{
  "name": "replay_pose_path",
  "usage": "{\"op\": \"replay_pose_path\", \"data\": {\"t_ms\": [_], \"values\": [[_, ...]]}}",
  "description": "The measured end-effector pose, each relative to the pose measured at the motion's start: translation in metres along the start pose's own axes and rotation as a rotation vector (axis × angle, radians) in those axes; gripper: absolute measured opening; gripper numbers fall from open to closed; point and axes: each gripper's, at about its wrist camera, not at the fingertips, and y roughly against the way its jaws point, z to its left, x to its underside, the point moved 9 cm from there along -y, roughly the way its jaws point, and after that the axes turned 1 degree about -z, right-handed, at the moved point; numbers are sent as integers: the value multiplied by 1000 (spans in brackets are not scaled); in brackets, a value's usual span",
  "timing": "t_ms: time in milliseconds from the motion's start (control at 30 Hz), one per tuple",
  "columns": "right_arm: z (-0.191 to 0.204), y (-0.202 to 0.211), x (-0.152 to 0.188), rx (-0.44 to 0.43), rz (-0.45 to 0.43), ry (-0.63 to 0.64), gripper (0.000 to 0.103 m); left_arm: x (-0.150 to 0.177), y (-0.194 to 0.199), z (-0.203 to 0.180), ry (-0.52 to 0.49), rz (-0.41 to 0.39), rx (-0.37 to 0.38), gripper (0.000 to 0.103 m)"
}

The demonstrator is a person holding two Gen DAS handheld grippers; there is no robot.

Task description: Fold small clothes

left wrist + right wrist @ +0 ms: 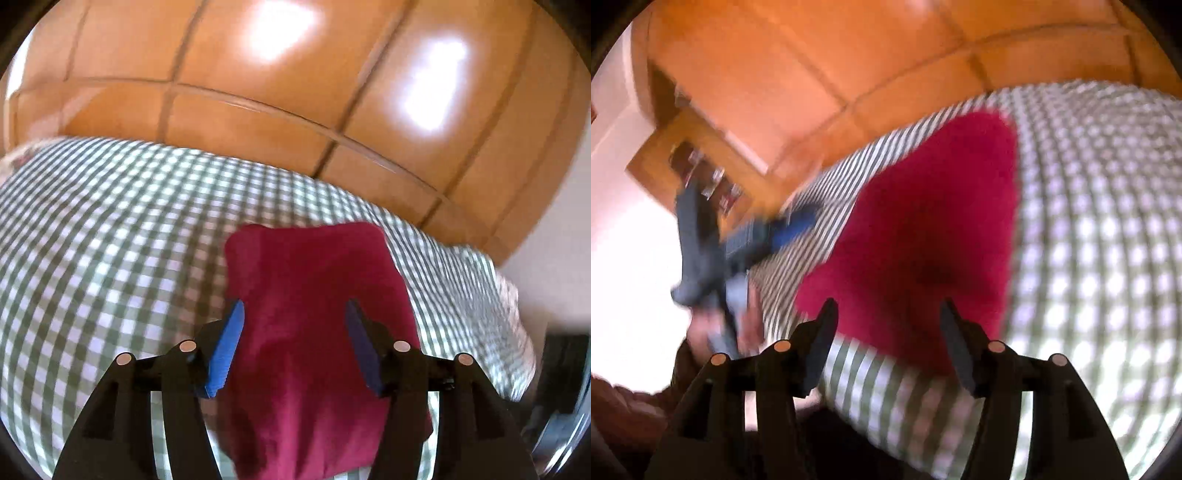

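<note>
Evidently the red garment (310, 317) lies as a compact folded packet on the checked cloth (110, 236), fold seemingly done, with left gripper (293, 343) and right gripper (888, 343) above it, jaws parted, holding nothing.

The left gripper (295, 314) hangs above the red cloth (314, 295), its 2 jaws apart and gripping nothing. The right gripper (888, 314) hangs above that cloth too, jaws likewise parted and bare.
</note>
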Motion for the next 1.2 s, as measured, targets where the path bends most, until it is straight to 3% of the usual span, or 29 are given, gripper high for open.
{"op": "replay_pose_path", "data": {"t_ms": [167, 300, 400, 500, 600, 633, 700, 800, 933, 1200], "values": [[2, -30, -58, 82, -31, 31, 55, 21, -22, -12, -76, 53, -16, 56], [3, -86, -96, 109, 30, 28, 55, 32, -36, 2, -110, 88, -74, 55], [-22, -140, -101, 205, 103, 37, 50, 45, -43, 15, -162, 107, -130, 49], [-58, -182, -88, 308, 157, 53, 48, 50, -40, 23, -153, 98, -137, 49], [-64, -178, -93, 267, 114, 29, 49, 50, -32, 27, -126, 93, -150, 49], [-63, -172, -92, 267, 105, 34, 50, 49, -28, 27, -126, 90, -166, 56], [-58, -156, -91, 270, 72, 57, 63, 47, -22, 31, -114, 79, -196, 64], [-41, -133, -90, 250, 12, 61, 75, 47, -14, 35, -91, 73, -208, 64], [-20, -104, -86, 229, -32, 66, 75, 47, -8, 37, -82, 66, -216, 64], [-4, -56, -38, 215, -57, 88, 75, 54, 1, 34, -90, 60, -218, 64]]}}
